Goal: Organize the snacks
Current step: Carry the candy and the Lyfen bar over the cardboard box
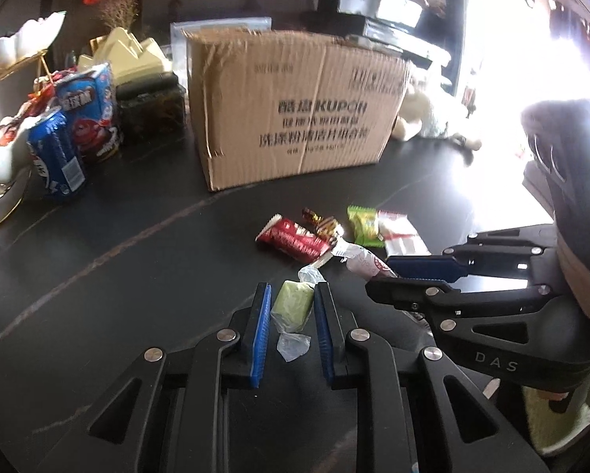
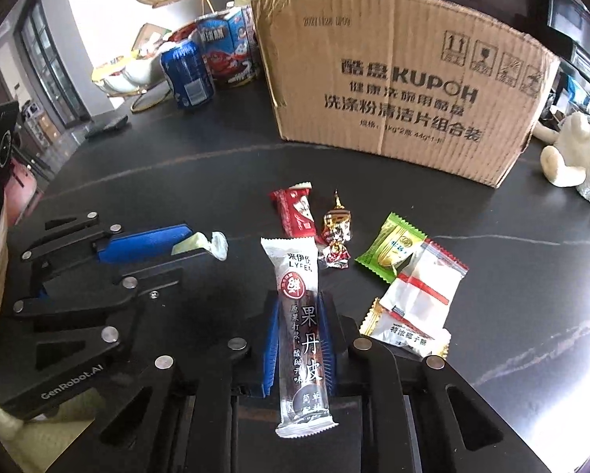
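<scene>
Blue pads of the left claw (image 1: 291, 307) pinched a pale green candy (image 1: 293, 307) in clear twisted wrap, held between the fingers just above the dark tabletop (image 1: 137, 260). At three o'clock from it the right claw (image 2: 298, 323) was clamped on a long white-and-clear fruit-leather stick (image 2: 301, 315), which ran lengthwise through the jaws and stuck out past both ends.

Both claws were therefore loaded, so the step in hand looked like the pick, finished on each side. The carry seemed next: each snack would need lifting over the rim of the cardboard box (image 2: 405, 90) at twelve o'clock, and neither claw should let go until it was over the opening.

Loose snacks lay between claws and box: a red bar (image 2: 295, 213), a foil-wrapped sweet (image 2: 336, 236), a green packet (image 2: 389, 246), a white pouch with red stripes (image 2: 425, 287) and, partly tucked under the claw frame at four o'clock, a yellow-edged packet (image 2: 405, 335).

At ten o'clock stood a blue can (image 2: 186, 75) and a blue carton (image 2: 228, 55).

From neither view could the box's inside be seen, so what it held was unknown. Strong window glare washed out the left view's right edge, and the box print there was blurred.
</scene>
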### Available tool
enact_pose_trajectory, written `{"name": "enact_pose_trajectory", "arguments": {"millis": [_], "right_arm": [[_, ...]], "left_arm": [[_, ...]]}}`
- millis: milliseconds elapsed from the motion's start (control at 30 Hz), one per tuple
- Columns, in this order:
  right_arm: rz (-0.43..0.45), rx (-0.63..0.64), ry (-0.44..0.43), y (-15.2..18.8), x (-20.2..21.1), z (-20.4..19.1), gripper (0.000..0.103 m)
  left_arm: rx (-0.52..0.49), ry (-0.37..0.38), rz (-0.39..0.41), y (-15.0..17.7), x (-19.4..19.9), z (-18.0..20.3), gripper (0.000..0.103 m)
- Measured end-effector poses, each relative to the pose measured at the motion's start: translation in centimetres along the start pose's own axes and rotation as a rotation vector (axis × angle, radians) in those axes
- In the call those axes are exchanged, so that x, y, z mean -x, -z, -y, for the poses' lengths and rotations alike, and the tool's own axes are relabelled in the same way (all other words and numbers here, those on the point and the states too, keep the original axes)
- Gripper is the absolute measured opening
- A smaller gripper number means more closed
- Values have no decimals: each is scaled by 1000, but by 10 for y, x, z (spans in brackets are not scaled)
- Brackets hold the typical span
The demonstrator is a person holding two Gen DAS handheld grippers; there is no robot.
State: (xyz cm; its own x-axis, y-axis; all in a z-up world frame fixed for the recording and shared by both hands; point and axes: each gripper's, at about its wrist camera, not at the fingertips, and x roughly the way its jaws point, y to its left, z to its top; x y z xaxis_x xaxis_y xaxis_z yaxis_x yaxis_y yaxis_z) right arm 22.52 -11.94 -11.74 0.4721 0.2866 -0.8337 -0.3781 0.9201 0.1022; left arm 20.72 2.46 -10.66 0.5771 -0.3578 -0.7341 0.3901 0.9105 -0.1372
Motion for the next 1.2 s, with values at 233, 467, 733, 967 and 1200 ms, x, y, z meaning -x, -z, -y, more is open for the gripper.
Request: {"name": "enact_pose_trajectory", "arguments": {"millis": [233,467,733,967,1200], "right_arm": [[59,-17,-5,-6,26,2,20],[134,-30,6,-19,55,10,20],[231,-55,12,-41,86,20,20],[306,-67,21,-64,111,26,20],[362,-69,32,-87,127,34,20]], "left_arm": [[27,6,55,-11,26,7,23],[29,-13,131,-33,51,15,23],[26,-25,202,-61,71,22,23],[5,-50,260,-91,87,26,23],[-7,-68,305,-120,96,27,23]]}}
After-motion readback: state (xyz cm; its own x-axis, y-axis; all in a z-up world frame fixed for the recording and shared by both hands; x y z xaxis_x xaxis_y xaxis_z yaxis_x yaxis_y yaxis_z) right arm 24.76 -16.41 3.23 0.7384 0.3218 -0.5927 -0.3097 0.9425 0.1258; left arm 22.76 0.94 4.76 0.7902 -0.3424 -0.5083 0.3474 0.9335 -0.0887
